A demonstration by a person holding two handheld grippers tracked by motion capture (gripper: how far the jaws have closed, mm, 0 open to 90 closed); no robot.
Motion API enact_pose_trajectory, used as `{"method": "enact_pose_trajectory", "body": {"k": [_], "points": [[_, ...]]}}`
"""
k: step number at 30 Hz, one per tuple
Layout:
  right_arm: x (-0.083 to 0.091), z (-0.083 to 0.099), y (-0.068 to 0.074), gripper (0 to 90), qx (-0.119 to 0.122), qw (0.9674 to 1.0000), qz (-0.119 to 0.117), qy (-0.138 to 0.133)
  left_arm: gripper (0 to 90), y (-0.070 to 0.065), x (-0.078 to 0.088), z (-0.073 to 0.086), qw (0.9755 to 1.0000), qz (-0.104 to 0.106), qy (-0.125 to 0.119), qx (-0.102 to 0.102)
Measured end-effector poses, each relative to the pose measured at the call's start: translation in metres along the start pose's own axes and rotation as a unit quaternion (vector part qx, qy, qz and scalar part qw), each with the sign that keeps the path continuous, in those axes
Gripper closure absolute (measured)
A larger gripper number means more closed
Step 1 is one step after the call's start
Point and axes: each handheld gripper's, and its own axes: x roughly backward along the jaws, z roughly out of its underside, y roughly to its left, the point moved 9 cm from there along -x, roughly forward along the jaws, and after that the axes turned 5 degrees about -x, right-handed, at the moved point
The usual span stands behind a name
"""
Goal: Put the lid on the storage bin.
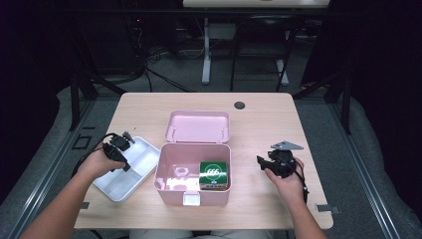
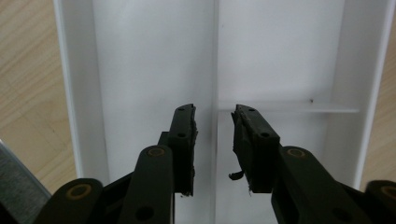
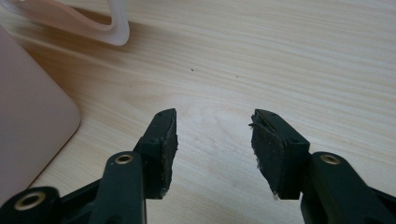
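Hovering over the white divided tray [image 2: 140,60], we keep the left gripper [image 2: 215,116] narrowly parted, empty. Our right gripper [image 3: 212,123] gapes wide above the counter [image 3: 280,56], beside the pink box [image 1: 169,164].

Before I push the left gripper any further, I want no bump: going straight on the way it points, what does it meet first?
Likely the white tray: the open left gripper points into it, jaws either side of its thin centre divider. How far off is unclear.
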Motion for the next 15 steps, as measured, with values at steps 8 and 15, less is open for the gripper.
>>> {"method": "enact_pose_trajectory", "body": {"k": [8, 15], "points": [[-0.001, 0.002, 0.000, 50.5, -0.005, 1.0000, -0.005, 0.002, 74.2, -0.001, 0.000, 0.004, 0.9998, 0.012, 0.015, -0.004], [-0.002, 0.003, 0.001, 50.3, -0.006, 0.9999, -0.006, 0.005, 78.3, 0.001, -0.013, 0.005, 0.9995, 0.014, 0.028, -0.002]]}}
